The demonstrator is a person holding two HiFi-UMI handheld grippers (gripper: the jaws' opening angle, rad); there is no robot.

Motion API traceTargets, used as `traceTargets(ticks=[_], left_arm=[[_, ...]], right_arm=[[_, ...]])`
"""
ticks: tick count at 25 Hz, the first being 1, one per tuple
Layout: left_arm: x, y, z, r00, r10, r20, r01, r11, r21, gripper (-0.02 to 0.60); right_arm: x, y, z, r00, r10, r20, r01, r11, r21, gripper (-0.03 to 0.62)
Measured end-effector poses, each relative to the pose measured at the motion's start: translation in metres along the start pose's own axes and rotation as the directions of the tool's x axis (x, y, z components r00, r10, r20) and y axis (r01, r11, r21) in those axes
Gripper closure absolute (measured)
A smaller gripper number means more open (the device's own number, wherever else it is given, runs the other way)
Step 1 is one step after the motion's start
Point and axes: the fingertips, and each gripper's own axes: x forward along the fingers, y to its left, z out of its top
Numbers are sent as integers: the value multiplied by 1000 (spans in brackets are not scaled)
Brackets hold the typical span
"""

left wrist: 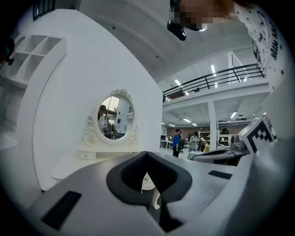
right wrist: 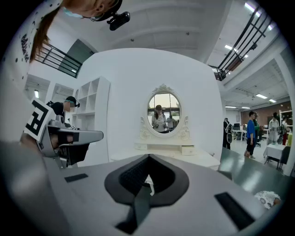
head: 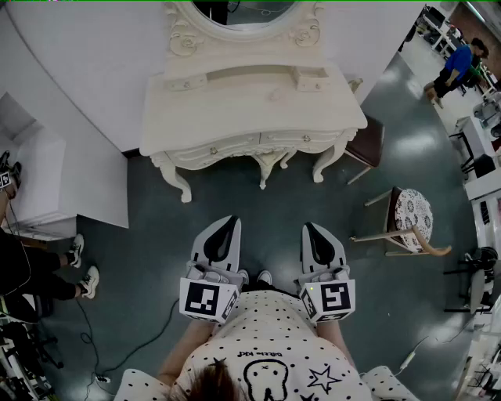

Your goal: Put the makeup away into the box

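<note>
I'm standing short of the white counter (head: 258, 110), with its oval mirror (head: 243, 9) at the far edge. My left gripper (head: 228, 225) and right gripper (head: 312, 231) both point toward it, fingers pressed together and holding nothing. I can't make out any makeup or box on the counter. I judge this is still the approach. Next I need to step up and find them.

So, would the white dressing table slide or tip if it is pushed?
The dressing table probably slides: slim curved legs on a glossy floor. Its drawers suggest real weight. The upright mirror at the back may wobble.
</note>
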Motion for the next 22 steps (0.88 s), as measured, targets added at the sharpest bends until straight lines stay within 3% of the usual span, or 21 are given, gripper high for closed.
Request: traceTargets(ticks=[22], left_arm=[[-17, 14, 10, 1000, 0, 24, 0, 1000, -25, 586]], right_arm=[[-4, 22, 4, 1000, -1, 4, 1, 1000, -12, 588]])
